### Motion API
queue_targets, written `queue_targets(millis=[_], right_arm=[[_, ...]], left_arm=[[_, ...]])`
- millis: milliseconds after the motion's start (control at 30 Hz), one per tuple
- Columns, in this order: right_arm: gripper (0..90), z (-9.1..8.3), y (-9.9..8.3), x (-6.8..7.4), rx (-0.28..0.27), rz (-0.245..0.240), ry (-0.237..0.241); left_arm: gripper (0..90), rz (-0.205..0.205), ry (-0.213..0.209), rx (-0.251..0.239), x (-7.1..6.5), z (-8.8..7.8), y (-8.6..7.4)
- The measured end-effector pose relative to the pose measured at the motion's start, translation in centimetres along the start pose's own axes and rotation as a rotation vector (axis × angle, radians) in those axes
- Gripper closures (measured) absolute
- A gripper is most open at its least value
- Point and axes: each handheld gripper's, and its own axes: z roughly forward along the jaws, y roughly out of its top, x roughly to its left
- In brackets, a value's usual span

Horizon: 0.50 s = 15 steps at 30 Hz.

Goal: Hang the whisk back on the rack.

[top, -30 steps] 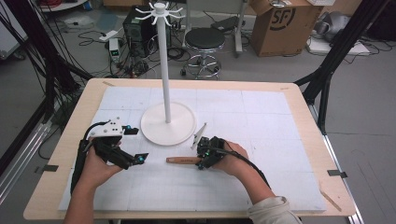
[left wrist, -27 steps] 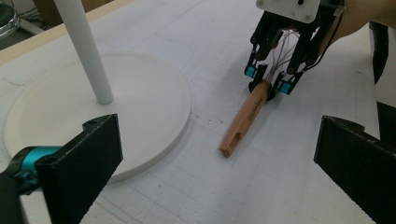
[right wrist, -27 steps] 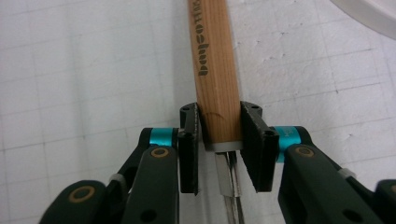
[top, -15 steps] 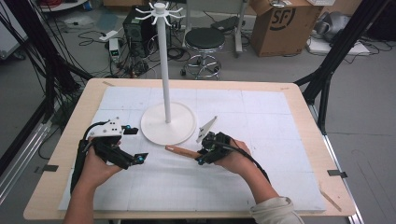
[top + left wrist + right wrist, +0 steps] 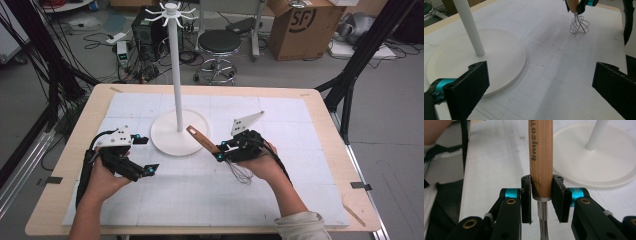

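A whisk with a wooden handle and a wire head is held tilted above the mat, handle end up toward the stand and wires hanging near the mat. My right gripper is shut on the whisk handle just above its metal collar, pads pressing both sides. The wire head also hangs in the left gripper view, under the right gripper. My left gripper rests low at the left of the mat, open and holding nothing.
A white stand with a round base and tall pole, topped by hooks, stands mid-table between the grippers; its base lies just ahead of the left jaws. A white gridded mat covers the wooden table.
The right gripper has risen with the whisk, which lay flat on the mat before and now tilts off it. The left gripper has stayed where it was.
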Motion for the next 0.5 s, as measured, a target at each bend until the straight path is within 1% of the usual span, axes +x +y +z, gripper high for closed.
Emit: queue_targets(millis=[33,100,200,267,300,367,433,500], right_arm=[[71.7,-0.3,0.2,0.0,-0.014,-0.011,-0.006],[71.6,-0.9,0.6,0.1,-0.043,-0.009,-0.006],[71.6,-1.7,1.4,0.2,-0.081,-0.034,-0.024],[71.6,-2.2,2.0,0.4,-0.097,-0.028,-0.021],[71.6,-2.4,2.3,0.3,-0.113,-0.040,-0.035],[71.6,-2.8,2.9,0.4,-0.129,-0.048,-0.040],[71.6,-3.0,3.4,0.3,-0.154,-0.051,-0.044],[71.6,-3.3,4.0,0.4,-0.157,-0.041,-0.039]], left_arm=[[1.6,0.000,0.000,0.001,0.0,0.0,0.0],[1.6,0.000,0.000,0.002,0.0,0.0,0.0],[1.6,0.003,-0.003,0.003,0.0,0.1,0.0],[1.6,0.003,0.001,0.003,0.0,0.0,0.0],[1.6,0.003,0.000,0.002,0.0,0.0,0.0],[1.6,0.004,0.000,0.002,0.0,0.0,0.0],[1.6,0.003,0.000,0.001,0.0,0.0,0.0],[1.6,0.002,-0.001,0.001,0.0,0.0,0.0]])
